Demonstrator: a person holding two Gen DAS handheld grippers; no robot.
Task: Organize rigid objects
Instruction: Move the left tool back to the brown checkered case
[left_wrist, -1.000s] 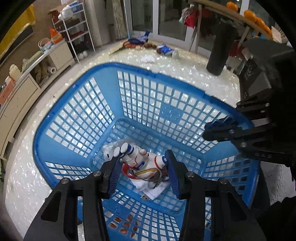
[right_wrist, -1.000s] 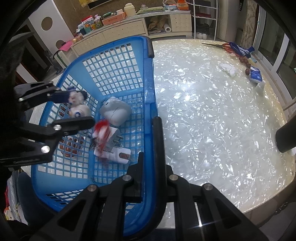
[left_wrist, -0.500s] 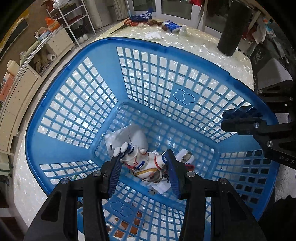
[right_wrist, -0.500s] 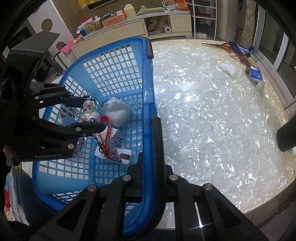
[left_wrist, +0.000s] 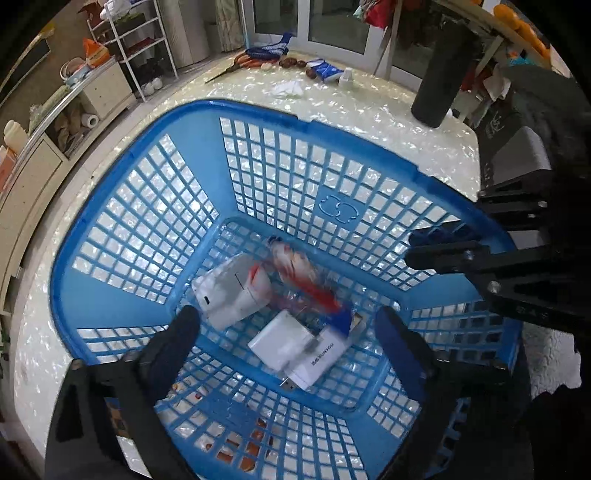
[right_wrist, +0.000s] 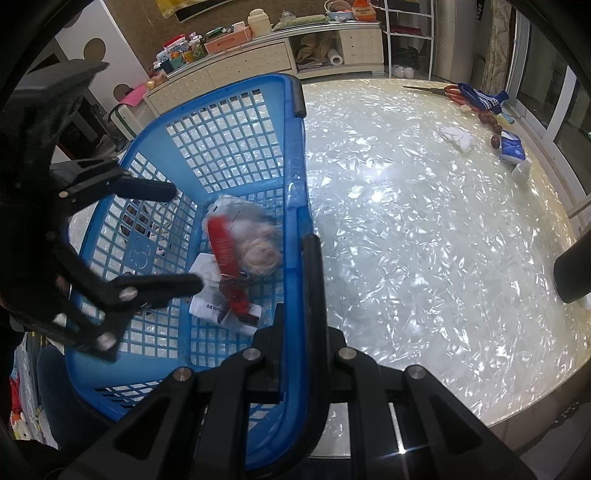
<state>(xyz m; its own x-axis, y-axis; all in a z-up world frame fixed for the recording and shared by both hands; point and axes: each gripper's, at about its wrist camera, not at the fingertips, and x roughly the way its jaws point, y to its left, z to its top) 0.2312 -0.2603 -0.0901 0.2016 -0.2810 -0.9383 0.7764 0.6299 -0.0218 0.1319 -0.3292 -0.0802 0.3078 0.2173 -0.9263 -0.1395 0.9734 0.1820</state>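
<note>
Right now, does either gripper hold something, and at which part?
The right gripper is shut on the blue basket's rim. The left gripper holds nothing: its jaws are opening, and the blurred toy figure lies beyond them.

A lived-in home room, by its furnishings: a cream sideboard (right_wrist: 258, 59) along the wall is crowded with boxes and jars, beside a white wire shelf rack (left_wrist: 136, 48). Glass sliding doors (left_wrist: 332, 18) stand behind the pearly table's (right_wrist: 424, 221) far edge, where scissors (right_wrist: 443, 92) and tissue packs (right_wrist: 511, 147) lie.
</note>
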